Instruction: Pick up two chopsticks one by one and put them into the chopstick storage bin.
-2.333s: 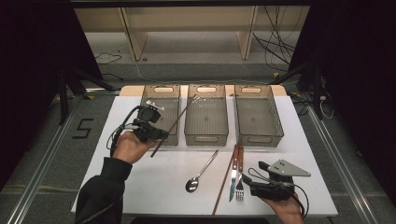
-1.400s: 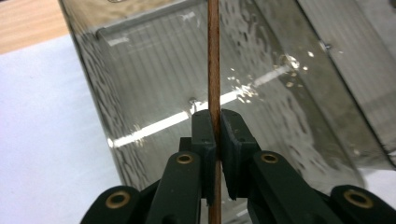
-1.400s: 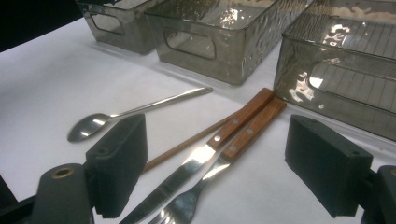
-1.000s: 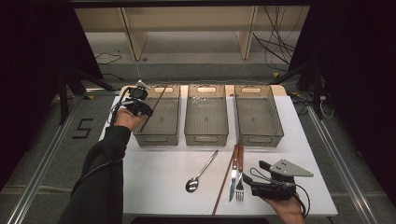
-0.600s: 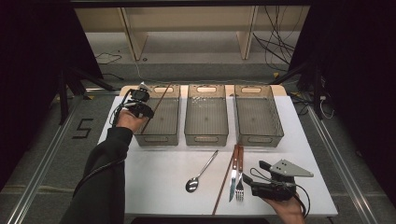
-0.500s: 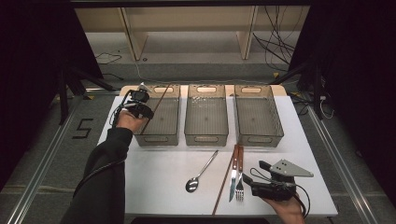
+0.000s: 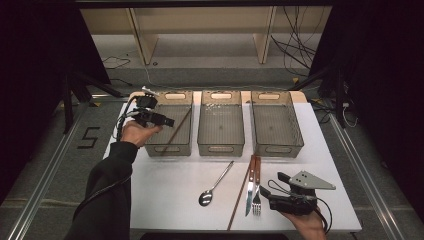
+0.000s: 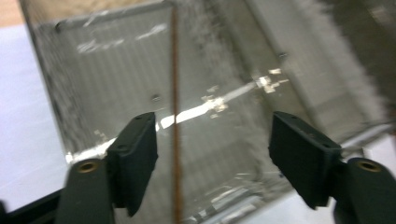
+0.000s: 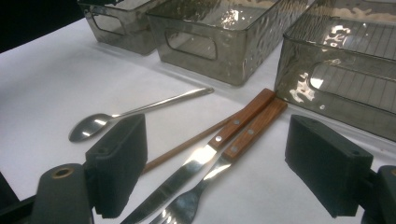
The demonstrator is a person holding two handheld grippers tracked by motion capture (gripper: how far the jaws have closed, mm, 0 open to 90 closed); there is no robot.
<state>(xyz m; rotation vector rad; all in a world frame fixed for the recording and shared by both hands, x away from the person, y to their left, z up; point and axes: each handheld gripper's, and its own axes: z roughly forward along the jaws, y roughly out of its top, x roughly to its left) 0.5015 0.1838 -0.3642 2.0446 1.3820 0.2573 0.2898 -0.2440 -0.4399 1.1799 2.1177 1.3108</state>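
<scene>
Left gripper: black two-jaw tool, held over the left smoky clear plastic bin; jaws spread wide, nothing between the pads.
Right gripper: black, grey three-cornered plate on top, low at the near right of the white table; jaws wide apart, empty, pointing at the cutlery.
Thin brown stick in bin: long, slim, wood-coloured; lies slanted inside the left bin, upper end against the far right part of the bin, lower end near the front left. In the left gripper view it runs as a straight vertical line between the jaws, not touched by either.
Bins: three in a row at the far side of the table, left, middle bin, right bin; ribbed see-through walls, handle cut-outs at the ends.
Steel spoon: on the table in front of the middle bin, bowl toward the near edge.
Wood-handled knife and wood-handled fork: side by side, touching, blades and tines toward the near edge, just left of the right gripper.
Second thin brown stick: on the table, just left of the knife, slanted.
Hard to see: left gripper view is motion-blurred, bin texture smeared. Stick's lower end is cut off by the bottom of that view. Middle and right bin contents cannot be made out through the glare.
</scene>
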